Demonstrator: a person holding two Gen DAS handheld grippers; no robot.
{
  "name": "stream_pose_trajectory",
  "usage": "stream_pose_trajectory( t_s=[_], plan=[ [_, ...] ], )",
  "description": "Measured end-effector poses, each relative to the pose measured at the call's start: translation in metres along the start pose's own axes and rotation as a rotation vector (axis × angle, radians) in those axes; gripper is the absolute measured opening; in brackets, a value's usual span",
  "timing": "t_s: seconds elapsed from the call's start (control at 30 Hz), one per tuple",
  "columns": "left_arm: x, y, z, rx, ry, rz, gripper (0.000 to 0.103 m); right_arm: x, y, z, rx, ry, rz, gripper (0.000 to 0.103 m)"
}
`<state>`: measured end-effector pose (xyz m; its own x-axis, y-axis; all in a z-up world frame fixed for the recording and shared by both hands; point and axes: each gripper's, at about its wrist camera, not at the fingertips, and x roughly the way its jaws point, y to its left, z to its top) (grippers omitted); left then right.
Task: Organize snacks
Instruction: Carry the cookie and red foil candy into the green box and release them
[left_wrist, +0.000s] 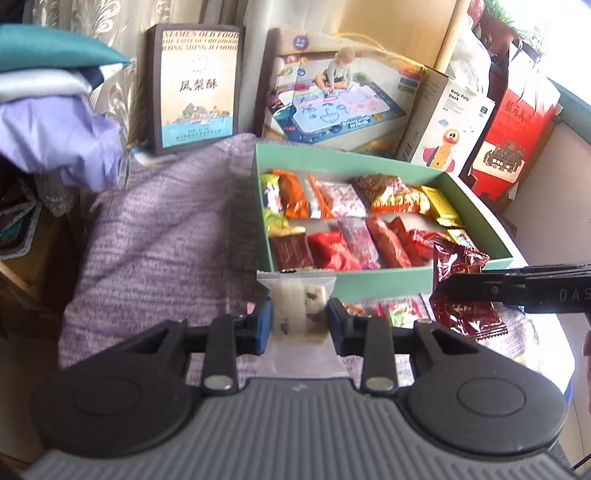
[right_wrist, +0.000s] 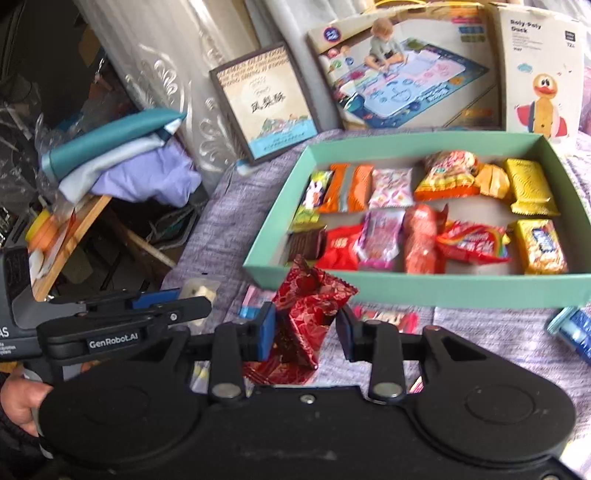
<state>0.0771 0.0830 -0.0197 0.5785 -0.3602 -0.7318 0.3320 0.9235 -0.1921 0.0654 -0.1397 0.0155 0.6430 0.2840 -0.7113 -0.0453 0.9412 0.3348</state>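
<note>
A teal box (left_wrist: 369, 286) (right_wrist: 424, 290) full of wrapped snacks stands on a purple cloth. My left gripper (left_wrist: 298, 319) is shut on a clear packet of white nougat (left_wrist: 299, 306), held just in front of the box's near wall. My right gripper (right_wrist: 306, 325) is shut on a dark red foil packet (right_wrist: 308, 310), also in front of the near wall. In the left wrist view the right gripper (left_wrist: 443, 286) and its red packet (left_wrist: 461, 295) show at the right. In the right wrist view the left gripper (right_wrist: 199, 302) shows at the left with the nougat (right_wrist: 201, 291).
Loose snacks lie on the purple cloth (left_wrist: 166, 240) before the box, among them a pink-red packet (right_wrist: 388, 317) and a blue packet (right_wrist: 576, 330). Boxes lean behind: a pastry box (left_wrist: 199, 85), a play-mat box (left_wrist: 343, 96), a duck toy box (left_wrist: 447, 125). Folded clothes (right_wrist: 122, 162) lie left.
</note>
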Motion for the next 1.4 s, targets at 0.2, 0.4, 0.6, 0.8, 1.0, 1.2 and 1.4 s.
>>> stream_pose_trajectory(
  t_s=[0.2, 0.4, 0.6, 0.8, 1.0, 1.2, 1.4],
  plan=[
    [0.037, -0.017, 0.043, 0.006, 0.003, -0.022, 0.032, 0.008, -0.040, 0.039, 0.036, -0.054, -0.052, 0.035],
    [0.083, -0.029, 0.069, 0.009, 0.037, -0.022, 0.032, 0.032, -0.076, 0.063, 0.062, -0.049, -0.077, 0.035],
    [0.117, -0.031, 0.086, 0.006, 0.053, -0.018, 0.032, 0.062, -0.088, 0.072, 0.058, -0.008, -0.054, 0.035],
    [0.140, -0.032, 0.089, 0.007, 0.066, -0.016, 0.035, 0.089, -0.080, 0.069, 0.061, 0.052, -0.004, 0.043],
    [0.136, -0.035, 0.084, 0.034, 0.046, 0.059, 0.086, 0.084, -0.078, 0.065, 0.063, 0.016, -0.033, 0.086],
    [0.118, -0.035, 0.080, 0.004, 0.028, 0.063, 0.100, 0.068, -0.074, 0.063, 0.062, -0.015, -0.055, 0.101],
    [0.093, -0.045, 0.073, 0.005, 0.016, 0.061, 0.103, 0.042, -0.062, 0.060, 0.036, -0.044, -0.062, 0.103]
  ],
)
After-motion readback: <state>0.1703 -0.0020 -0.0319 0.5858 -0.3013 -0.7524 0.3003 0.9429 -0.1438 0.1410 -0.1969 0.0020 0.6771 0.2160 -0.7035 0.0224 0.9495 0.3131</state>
